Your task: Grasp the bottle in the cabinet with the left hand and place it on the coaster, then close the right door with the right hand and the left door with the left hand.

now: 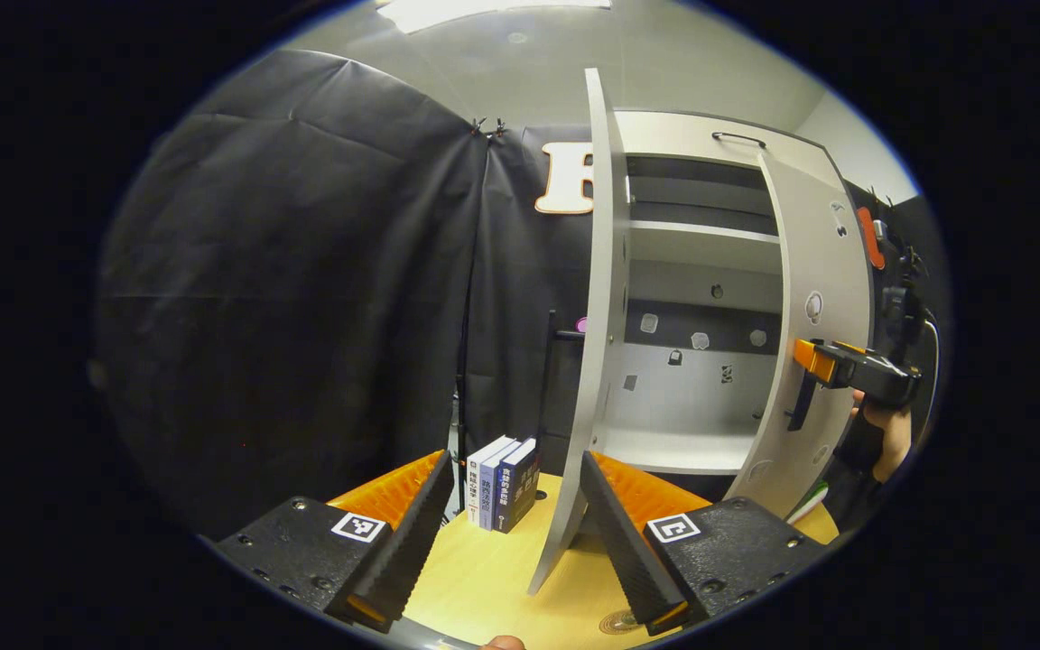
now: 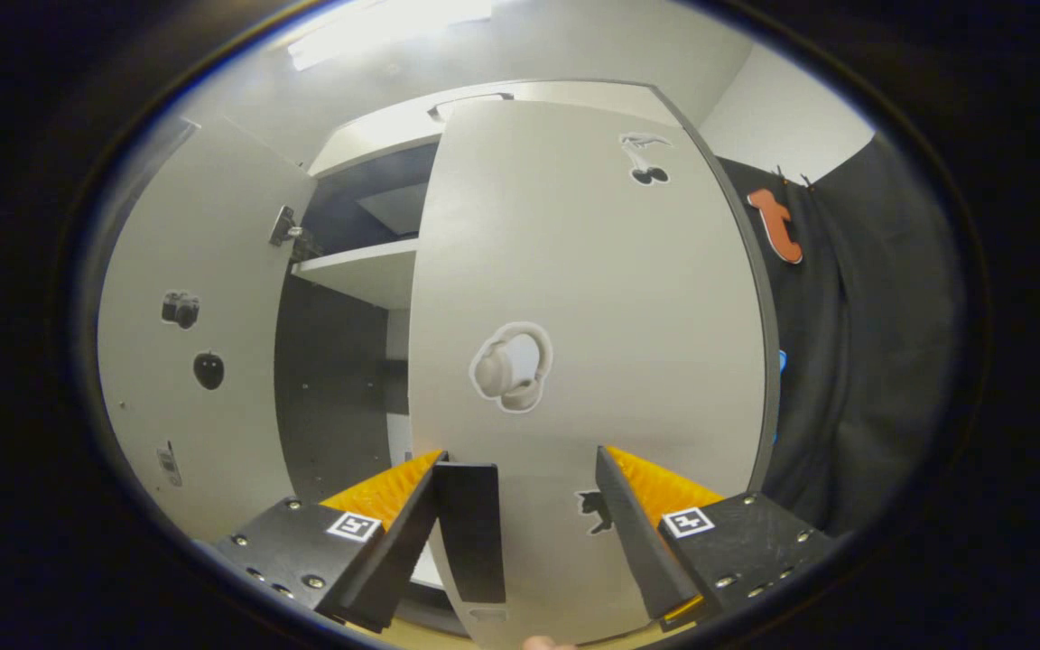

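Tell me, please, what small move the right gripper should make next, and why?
Probably push the pale grey right cabinet door further shut: the right gripper has open jaws around its black handle, and the door stands ajar, the white shelf visible beside it.

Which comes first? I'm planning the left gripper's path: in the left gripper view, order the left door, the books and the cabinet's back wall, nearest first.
1. Left door, edge between the fingers.
2. Books, standing left of the door.
3. Back wall, deep inside the cabinet, right of the door.

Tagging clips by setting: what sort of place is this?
Likely a staged recording booth, not a home: black cloth hung as the wall behind a wooden table, where a white cabinet stands with both doors open, beside a few books.
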`<state>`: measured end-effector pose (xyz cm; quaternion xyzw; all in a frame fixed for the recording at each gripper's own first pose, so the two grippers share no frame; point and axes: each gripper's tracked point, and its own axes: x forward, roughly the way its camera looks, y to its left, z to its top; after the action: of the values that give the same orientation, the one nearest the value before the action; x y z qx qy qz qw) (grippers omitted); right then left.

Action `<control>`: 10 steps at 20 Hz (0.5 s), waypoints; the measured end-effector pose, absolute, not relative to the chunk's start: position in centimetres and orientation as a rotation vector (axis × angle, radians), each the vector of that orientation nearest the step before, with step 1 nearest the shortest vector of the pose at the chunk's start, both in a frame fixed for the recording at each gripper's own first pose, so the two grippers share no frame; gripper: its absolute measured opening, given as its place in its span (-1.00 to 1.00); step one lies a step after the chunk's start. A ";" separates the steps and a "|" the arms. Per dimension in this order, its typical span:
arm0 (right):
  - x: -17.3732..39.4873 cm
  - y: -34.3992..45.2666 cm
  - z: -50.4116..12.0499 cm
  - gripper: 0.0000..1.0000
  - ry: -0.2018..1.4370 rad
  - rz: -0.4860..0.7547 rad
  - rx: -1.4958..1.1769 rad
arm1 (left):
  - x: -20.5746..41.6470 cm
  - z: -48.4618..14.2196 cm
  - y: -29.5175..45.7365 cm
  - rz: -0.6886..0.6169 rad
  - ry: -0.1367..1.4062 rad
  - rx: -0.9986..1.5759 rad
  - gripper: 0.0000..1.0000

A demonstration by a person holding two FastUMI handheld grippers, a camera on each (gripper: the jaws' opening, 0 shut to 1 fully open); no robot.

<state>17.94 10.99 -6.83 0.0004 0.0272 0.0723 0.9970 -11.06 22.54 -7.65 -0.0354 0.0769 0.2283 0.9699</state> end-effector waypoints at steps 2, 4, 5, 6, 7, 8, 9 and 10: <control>18.5 11.2 -7.0 0.95 0.059 0.143 0.005 | -11.0 -7.7 23.0 0.467 0.155 -0.069 0.80; 18.9 11.4 -7.0 0.95 0.061 0.139 0.011 | -10.9 -7.6 23.2 0.469 0.157 -0.066 0.80; 19.0 11.5 -7.1 0.95 0.062 0.136 0.013 | -10.9 -7.7 23.3 0.470 0.158 -0.065 0.80; 19.3 11.5 -7.1 0.94 0.060 0.131 0.013 | -10.9 -7.6 23.4 0.473 0.159 -0.062 0.73; 19.6 11.5 -7.0 0.94 0.059 0.124 0.009 | -10.9 -7.6 23.6 0.475 0.161 -0.059 0.80; 19.8 11.5 -6.9 0.94 0.057 0.118 0.006 | -10.9 -7.6 23.8 0.477 0.161 -0.058 0.80; 19.7 11.5 -7.0 0.95 0.055 0.113 0.004 | -10.9 -7.6 24.0 0.479 0.162 -0.058 0.80; 19.8 11.5 -7.0 0.95 0.051 0.107 0.002 | -11.0 -7.5 24.1 0.481 0.162 -0.058 0.80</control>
<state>19.78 11.54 -6.96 0.0008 0.0257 0.0535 0.9982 -10.95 24.12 -7.50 -0.0287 0.0799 0.2377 0.9676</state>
